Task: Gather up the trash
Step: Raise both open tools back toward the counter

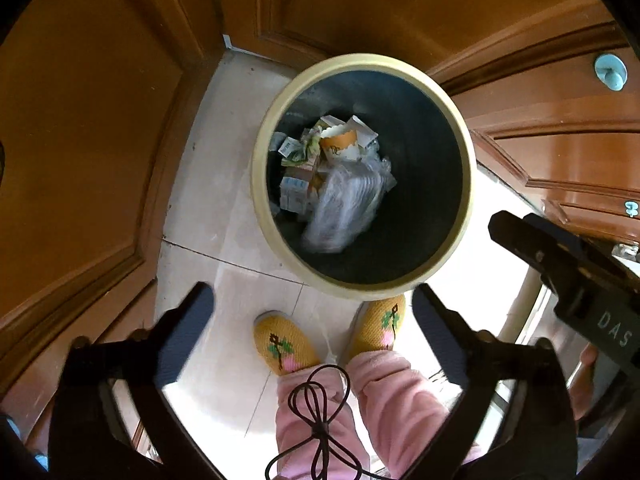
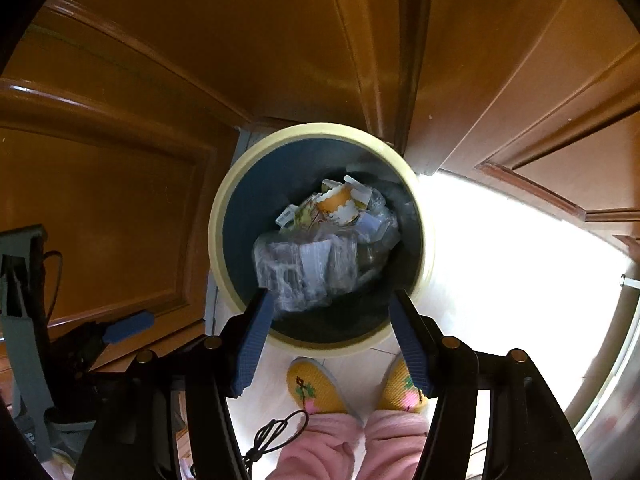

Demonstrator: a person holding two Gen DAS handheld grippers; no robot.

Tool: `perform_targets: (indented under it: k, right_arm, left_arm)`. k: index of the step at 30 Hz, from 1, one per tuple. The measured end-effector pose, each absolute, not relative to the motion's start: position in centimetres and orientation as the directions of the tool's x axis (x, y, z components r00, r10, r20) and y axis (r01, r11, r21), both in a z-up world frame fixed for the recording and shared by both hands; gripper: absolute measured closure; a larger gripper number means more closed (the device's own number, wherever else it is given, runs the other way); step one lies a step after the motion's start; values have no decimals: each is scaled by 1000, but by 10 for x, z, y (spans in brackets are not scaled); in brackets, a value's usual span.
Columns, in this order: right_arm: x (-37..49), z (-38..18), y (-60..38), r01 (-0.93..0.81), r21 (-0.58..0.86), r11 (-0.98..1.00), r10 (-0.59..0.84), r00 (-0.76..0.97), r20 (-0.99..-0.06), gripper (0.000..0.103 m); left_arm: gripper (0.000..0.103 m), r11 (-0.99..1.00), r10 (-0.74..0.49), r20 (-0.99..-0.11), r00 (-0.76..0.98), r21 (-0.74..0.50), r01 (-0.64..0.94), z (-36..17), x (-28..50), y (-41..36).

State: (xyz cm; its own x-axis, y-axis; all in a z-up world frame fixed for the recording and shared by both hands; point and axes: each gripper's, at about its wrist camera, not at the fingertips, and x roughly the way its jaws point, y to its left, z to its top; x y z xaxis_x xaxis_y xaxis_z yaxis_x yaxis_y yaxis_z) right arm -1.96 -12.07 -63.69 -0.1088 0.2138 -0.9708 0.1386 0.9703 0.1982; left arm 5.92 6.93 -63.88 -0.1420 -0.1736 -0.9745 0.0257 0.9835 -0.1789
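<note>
Round bin (image 1: 262, 184), cream rim, on tiled floor by wooden doors: holds cartons, orange paper cup (image 1: 339, 145), crumpled clear plastic (image 1: 348, 204), blurred, perhaps mid-fall. Left gripper (image 1: 312, 300): jaws wide, empty. Right gripper (image 2: 332, 320): jaws apart, empty, above bin.

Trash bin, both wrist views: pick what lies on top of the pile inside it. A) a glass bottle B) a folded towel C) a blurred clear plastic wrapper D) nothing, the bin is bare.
C: a blurred clear plastic wrapper sits over the cartons inside the trash bin.
</note>
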Motion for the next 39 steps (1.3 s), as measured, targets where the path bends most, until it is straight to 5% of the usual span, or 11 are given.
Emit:
perform_targets:
  k: [21, 39]
  right_arm:
    - [-42, -610, -122, 183, 185, 966, 204, -91, -975, 42]
    - [-55, -409, -137, 185, 189, 964, 186, 30, -982, 42]
  left_arm:
    - [1, 989, -126, -987, -99, -133, 59, -605, 48, 72]
    - [1, 977, -164, -985, 52, -155, 149, -379, 23, 50]
